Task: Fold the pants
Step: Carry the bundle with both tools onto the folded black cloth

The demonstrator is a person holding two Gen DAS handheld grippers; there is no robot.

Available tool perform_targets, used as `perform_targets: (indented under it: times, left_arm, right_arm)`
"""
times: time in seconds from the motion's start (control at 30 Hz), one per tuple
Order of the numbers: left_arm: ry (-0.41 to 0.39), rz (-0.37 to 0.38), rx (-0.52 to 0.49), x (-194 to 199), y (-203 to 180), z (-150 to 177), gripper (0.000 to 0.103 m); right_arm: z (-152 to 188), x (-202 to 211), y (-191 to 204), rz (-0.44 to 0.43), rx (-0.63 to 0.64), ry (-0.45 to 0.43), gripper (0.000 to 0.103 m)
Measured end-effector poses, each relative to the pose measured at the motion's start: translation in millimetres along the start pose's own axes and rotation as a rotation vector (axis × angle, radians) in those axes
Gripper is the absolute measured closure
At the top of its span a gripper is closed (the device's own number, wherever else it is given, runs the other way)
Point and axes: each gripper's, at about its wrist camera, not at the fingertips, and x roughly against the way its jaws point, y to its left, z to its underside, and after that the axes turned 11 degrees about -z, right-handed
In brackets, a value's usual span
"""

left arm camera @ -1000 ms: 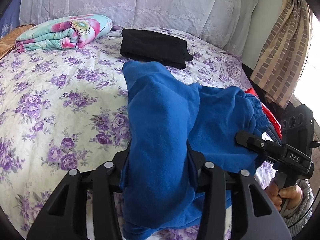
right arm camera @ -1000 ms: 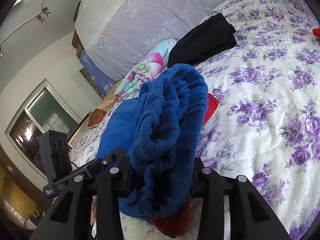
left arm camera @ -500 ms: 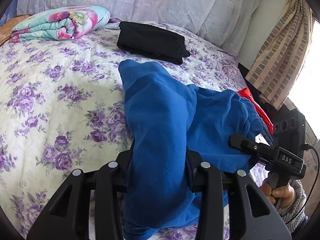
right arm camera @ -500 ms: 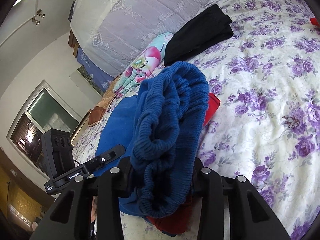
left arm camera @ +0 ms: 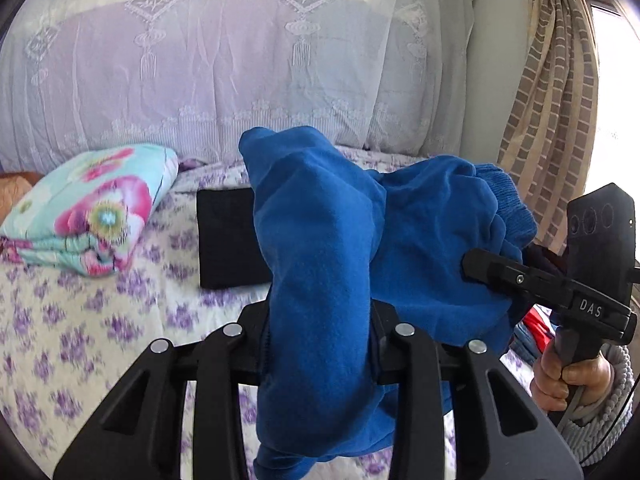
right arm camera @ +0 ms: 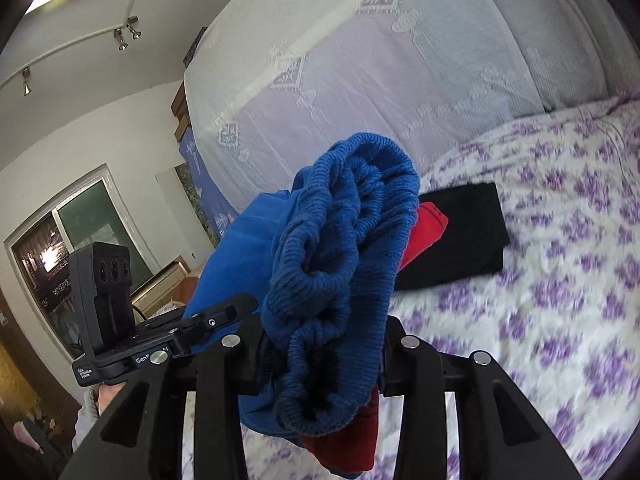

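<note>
These blue pants (left arm camera: 320, 240) are soft, floppy fleece with some bulk, so we'd say grab the ribbed waistband or a hem, not the slack middle. Our left gripper (left arm camera: 320, 344) is clamped on a thick fold that spills over its fingers, jaws just tightened. The right gripper (right arm camera: 324, 344) pinches the bunched waistband (right arm camera: 344, 240), all held above the bed (right arm camera: 560, 280).

Bed with purple-flowered sheet (left arm camera: 80, 320), folded floral quilt (left arm camera: 92, 216), flat black garment (left arm camera: 228, 240), perhaps folded, lace-covered headboard (left arm camera: 200, 60)
</note>
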Motion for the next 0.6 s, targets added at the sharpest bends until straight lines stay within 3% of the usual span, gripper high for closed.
perform_targets:
  times: [0.13,0.23,0.4,0.6]
  left_arm:
    - [-0.045,-0.043,-0.009,-26,-1,-61,0.07]
    - [-0.057,-0.073,-0.013,-51,2,-86,0.07]
    - [-0.023,-0.096,-0.016,-105,9,-106,0.07]
    - [0.037,-0.103,0.007,-176,21,-104,0.07]
  right_arm:
    - [-55,-27,-23,0.021,0.011,-0.037,0.065]
    - [-77,-47,-43,0.026,0.008,-0.055,0.065]
    - [-90,-87,-95,0.037,-0.035,-0.049,0.065]
    - [-81,-130,-159,0.046,-0.122,-0.034,0.065]
